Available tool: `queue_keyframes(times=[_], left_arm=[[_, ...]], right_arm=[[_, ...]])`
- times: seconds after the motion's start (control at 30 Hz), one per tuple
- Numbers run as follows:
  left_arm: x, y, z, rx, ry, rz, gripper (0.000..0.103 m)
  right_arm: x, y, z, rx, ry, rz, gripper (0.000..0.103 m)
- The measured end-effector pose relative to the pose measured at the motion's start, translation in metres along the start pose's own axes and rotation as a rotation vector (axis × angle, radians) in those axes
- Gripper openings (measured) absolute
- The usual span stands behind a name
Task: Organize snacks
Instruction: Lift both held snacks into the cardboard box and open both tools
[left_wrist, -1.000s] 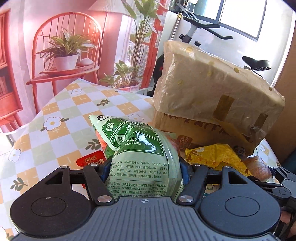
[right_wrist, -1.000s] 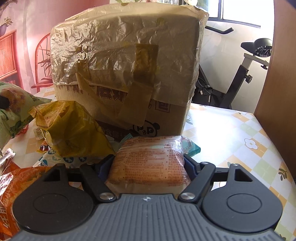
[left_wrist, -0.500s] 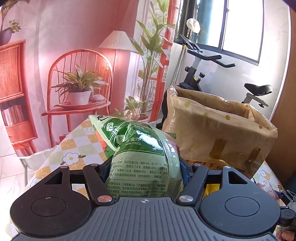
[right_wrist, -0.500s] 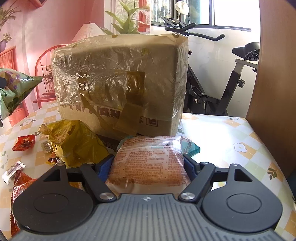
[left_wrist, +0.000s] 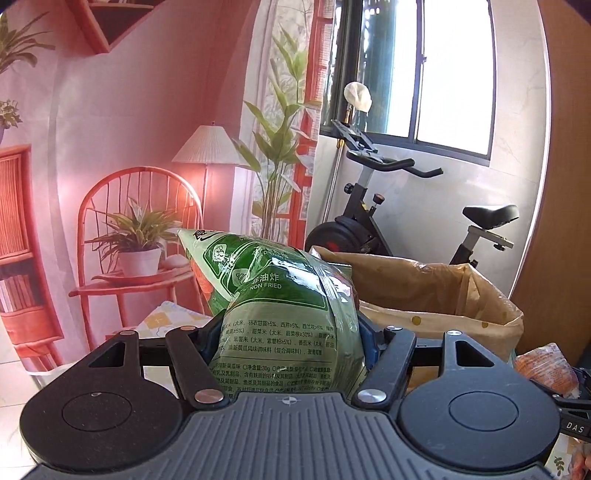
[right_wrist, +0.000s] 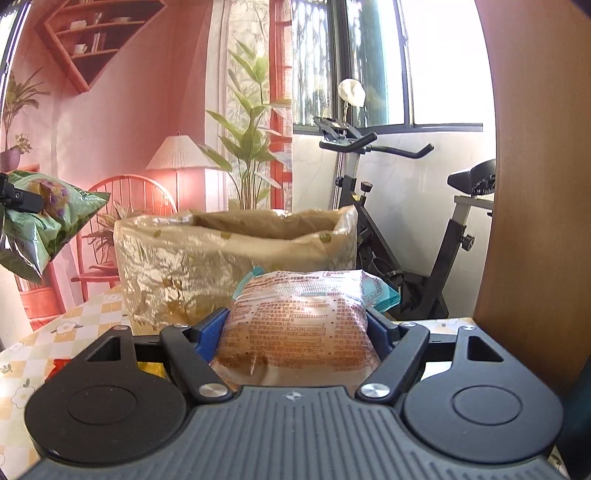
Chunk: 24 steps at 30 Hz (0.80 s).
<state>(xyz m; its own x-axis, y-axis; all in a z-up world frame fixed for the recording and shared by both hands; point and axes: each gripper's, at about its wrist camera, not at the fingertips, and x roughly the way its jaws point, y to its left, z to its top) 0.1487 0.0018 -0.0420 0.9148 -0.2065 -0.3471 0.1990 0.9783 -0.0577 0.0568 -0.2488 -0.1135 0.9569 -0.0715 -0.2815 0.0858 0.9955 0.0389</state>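
My left gripper (left_wrist: 288, 332) is shut on a green snack bag (left_wrist: 280, 295), held in the air level with the open top of the tape-wrapped cardboard box (left_wrist: 424, 295). My right gripper (right_wrist: 299, 328) is shut on an orange-brown snack packet (right_wrist: 299, 317), raised in front of the same box (right_wrist: 207, 258), whose open top shows. The green bag (right_wrist: 40, 221) also shows at the left of the right wrist view. The orange packet (left_wrist: 546, 369) shows at the right edge of the left wrist view.
The table has a checked flower-print cloth (right_wrist: 44, 343). A wooden panel (right_wrist: 535, 184) stands close on the right. An exercise bike (right_wrist: 369, 184) stands behind the box. A printed backdrop (left_wrist: 129, 184) with a chair and plants hangs at the left.
Both grippers have risen with their snacks. The box now appears lower in both views and its open top has come into sight. The loose snacks on the table have dropped out of view.
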Motion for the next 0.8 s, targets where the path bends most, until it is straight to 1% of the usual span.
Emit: queue_keyframes(times=[0.1, 0.17, 0.23, 0.33, 0.43, 0.57, 0.73, 0.8], left_arm=[[0.002, -0.012, 0.019, 0.032, -0.033, -0.035, 0.07], [0.006, -0.021, 0.031, 0.062, -0.037, -0.052, 0.07], [0.014, -0.027, 0.04, 0.08, -0.038, -0.067, 0.07], [0.037, -0.039, 0.057, 0.107, -0.049, -0.086, 0.07], [0.068, -0.056, 0.071, 0.161, -0.032, -0.098, 0.07], [0.118, -0.079, 0.079, 0.226, 0.029, -0.086, 0.07], [0.167, -0.099, 0.071, 0.295, 0.104, -0.09, 0.07], [0.179, -0.102, 0.066, 0.318, 0.132, -0.087, 0.071]], right_arm=[[0.002, 0.004, 0.032, -0.042, -0.058, 0.024, 0.078], [0.007, 0.004, 0.052, -0.067, -0.084, 0.041, 0.078], [0.018, 0.004, 0.069, -0.079, -0.092, 0.055, 0.078], [0.042, 0.001, 0.09, -0.095, -0.095, 0.064, 0.078], [0.073, 0.0, 0.101, -0.1, -0.066, 0.059, 0.078], [0.114, -0.001, 0.106, -0.071, -0.005, 0.042, 0.078], [0.15, 0.003, 0.103, -0.104, 0.07, 0.043, 0.078], [0.16, 0.004, 0.099, -0.112, 0.091, 0.047, 0.078]])
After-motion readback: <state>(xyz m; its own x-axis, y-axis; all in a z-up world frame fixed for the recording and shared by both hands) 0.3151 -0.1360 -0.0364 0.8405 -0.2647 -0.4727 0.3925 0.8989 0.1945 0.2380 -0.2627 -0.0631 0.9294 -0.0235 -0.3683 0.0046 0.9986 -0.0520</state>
